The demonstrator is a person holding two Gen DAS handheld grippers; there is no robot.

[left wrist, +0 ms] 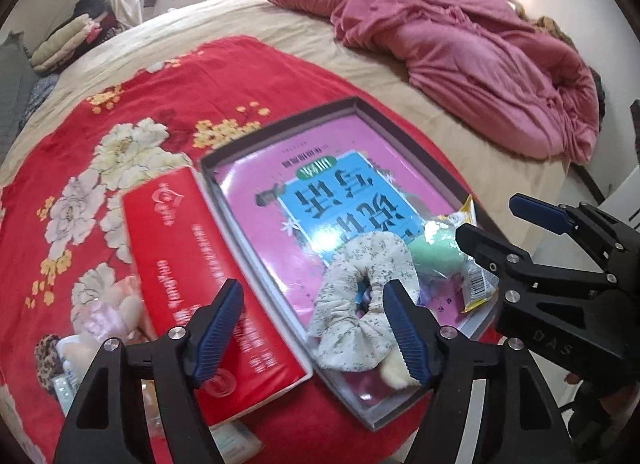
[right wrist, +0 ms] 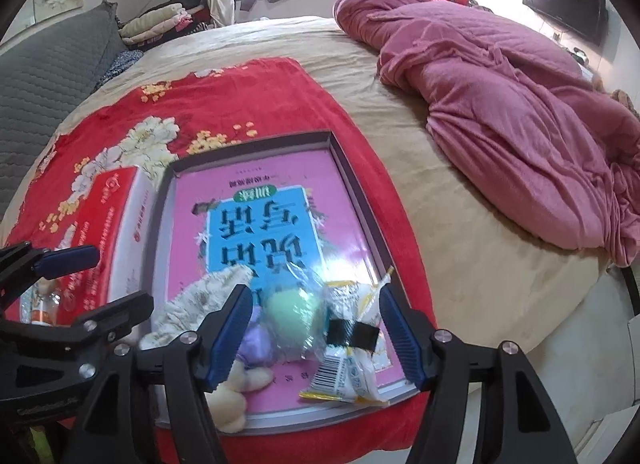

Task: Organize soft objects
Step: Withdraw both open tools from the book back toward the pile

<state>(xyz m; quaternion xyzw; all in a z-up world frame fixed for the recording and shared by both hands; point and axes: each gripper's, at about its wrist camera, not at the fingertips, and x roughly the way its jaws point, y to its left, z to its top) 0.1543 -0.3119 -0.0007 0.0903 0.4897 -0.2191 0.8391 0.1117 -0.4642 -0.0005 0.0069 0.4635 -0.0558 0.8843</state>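
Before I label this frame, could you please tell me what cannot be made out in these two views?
- Pile at the lower left of the left wrist view: blurred, partly behind the left gripper; items unclear.
- Cream plush toy: right gripper fingers cover most of it.
- Purple item under the green ball: mostly covered, identity unclear.
- Red box print: motion-blurred, unreadable.
- Snack packet: label too small.

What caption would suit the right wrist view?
Open right gripper above green sponge and snack packet in box.
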